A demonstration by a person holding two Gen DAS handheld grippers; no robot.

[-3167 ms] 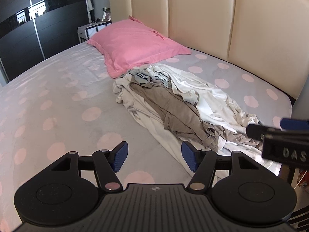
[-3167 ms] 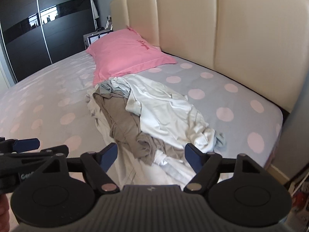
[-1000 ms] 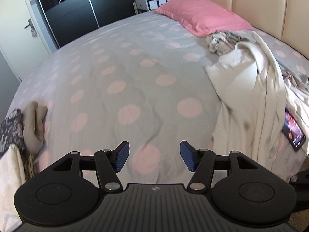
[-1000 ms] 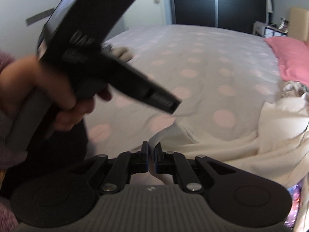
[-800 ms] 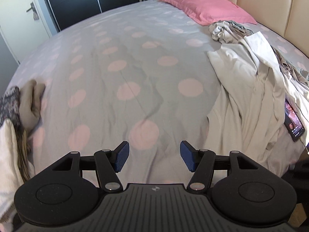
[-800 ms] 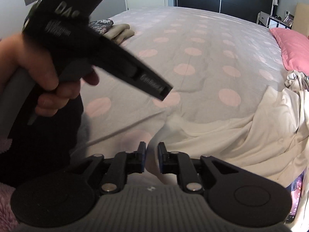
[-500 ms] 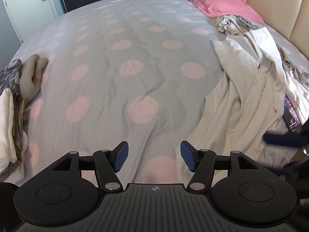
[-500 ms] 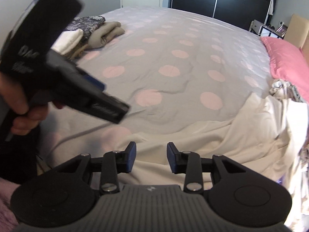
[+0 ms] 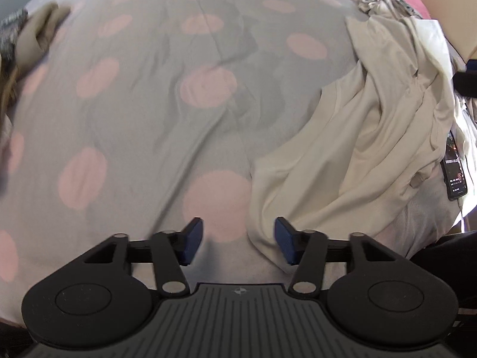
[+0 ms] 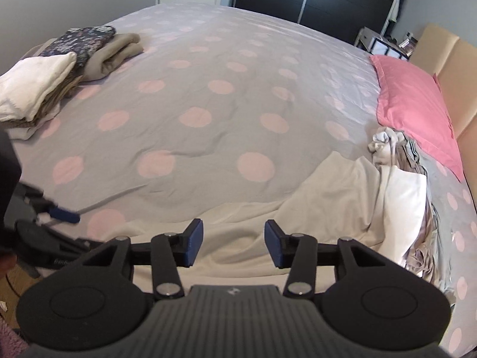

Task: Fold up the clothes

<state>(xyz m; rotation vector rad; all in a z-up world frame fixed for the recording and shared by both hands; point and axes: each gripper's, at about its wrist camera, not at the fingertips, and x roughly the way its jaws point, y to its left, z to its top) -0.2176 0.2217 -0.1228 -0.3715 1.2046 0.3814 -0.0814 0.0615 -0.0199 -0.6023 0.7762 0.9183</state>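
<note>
The cream garment [image 9: 366,149] is lying rumpled on the bed [image 9: 155,95], stretched out with its long axis running from the near bed edge up toward the pink pillow [image 10: 414,101]. Its near corner sits right at the left gripper [image 9: 238,243], just inside the right-hand jaw, with the rest fanning up and away to the right of the jaws. The left jaws have just been closing but there's a clear gap with neither pad pressing on cloth, so nothing is gripped there.

The right gripper [image 10: 234,243] has just been opening its jaws. They stand about half apart, hovering over the garment's long near hem, which runs sideways across the view just past the pads. Nothing is pinched there either.

Past the far end of the garment is the unfolded clothes heap [image 10: 393,146], bunched up against the pillow. A phone [image 9: 454,176] lies screen up to the right of the left jaws, just beside the garment's edge and near the side of the bed.

Room-wise, everything ahead and left of both jaws is bare polka-dot sheet, a big flat stretch. The folded stack [image 10: 59,68] sits well away at the far-left corner. The cream headboard [image 10: 441,62] closes off the right side.
</note>
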